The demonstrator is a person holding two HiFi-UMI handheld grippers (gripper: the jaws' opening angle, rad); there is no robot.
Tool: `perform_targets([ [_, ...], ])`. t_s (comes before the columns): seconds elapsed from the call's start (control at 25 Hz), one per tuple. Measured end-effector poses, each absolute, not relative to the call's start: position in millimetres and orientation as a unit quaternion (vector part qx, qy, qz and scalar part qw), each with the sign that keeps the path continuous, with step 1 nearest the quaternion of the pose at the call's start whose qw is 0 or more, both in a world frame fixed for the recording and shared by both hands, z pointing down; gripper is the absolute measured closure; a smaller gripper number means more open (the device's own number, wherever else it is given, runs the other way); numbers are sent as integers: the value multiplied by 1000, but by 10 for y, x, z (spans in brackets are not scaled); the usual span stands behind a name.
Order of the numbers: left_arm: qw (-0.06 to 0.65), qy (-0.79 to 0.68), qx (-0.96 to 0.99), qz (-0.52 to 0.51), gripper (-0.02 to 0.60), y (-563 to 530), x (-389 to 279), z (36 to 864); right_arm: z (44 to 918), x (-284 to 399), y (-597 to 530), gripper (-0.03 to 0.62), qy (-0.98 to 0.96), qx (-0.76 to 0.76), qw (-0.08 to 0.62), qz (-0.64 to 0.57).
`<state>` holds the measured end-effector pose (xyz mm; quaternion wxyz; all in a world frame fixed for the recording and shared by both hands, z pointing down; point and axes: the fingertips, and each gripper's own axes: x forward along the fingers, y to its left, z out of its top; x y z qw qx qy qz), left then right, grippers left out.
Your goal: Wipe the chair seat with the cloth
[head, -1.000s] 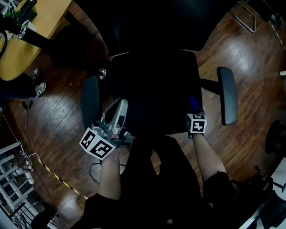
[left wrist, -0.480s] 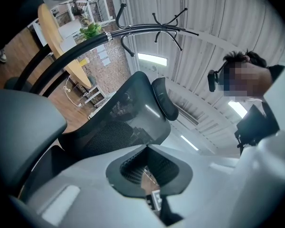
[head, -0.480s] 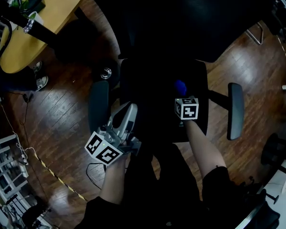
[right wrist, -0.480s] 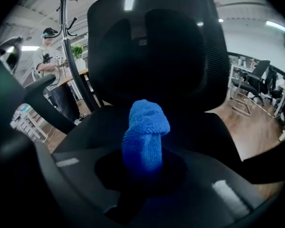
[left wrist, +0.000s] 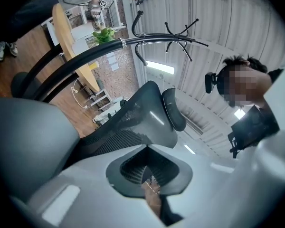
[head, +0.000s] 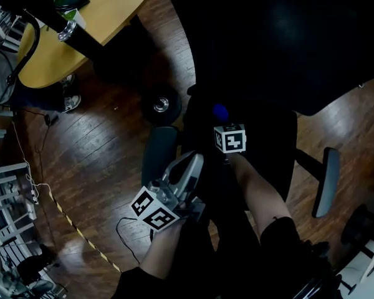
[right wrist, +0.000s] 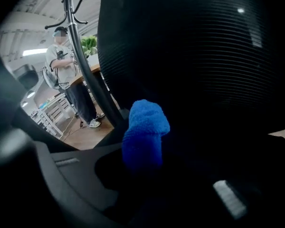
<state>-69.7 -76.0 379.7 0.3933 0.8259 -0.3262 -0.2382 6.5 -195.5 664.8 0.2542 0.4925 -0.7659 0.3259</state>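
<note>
The black office chair seat (head: 271,151) lies below me, very dark in the head view. My right gripper (head: 220,121) is shut on a blue cloth (head: 220,112), which it holds over the seat's far left part, close to the black backrest (head: 287,42). In the right gripper view the cloth (right wrist: 145,127) sticks up from the right gripper (right wrist: 143,151), with the ribbed backrest (right wrist: 194,56) right behind it. My left gripper (head: 192,162) hangs beside the left armrest (head: 156,157), fingers together, holding nothing. It points up at a grey mesh chair (left wrist: 142,122).
A wooden table (head: 93,23) stands at the far left over the plank floor, with a chair caster (head: 162,104) near it. The right armrest (head: 326,179) flanks the seat. Cables (head: 50,192) trail on the floor. A coat-rack pole (right wrist: 85,70) and a standing person (right wrist: 61,61) are beyond.
My right gripper has carried the blue cloth forward and left over the seat toward the backrest. The left gripper has followed to the right beside the armrest.
</note>
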Motion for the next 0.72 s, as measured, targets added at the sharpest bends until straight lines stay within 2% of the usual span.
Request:
perform_targets([
  [0.16, 395, -332, 824, -235, 581, -837, -777, 3853, 6794, -349, -2145, 556, -785, 459, 264, 321],
  [0.4, 396, -326, 827, -229, 581, -823, -723, 3848, 6791, -374, -2118, 556, -795, 460, 253, 303],
  [0.72, 398, -322, 832, -214, 581, -854, -588, 3914, 6979, 541, -2052, 556, -748, 523, 280, 299],
])
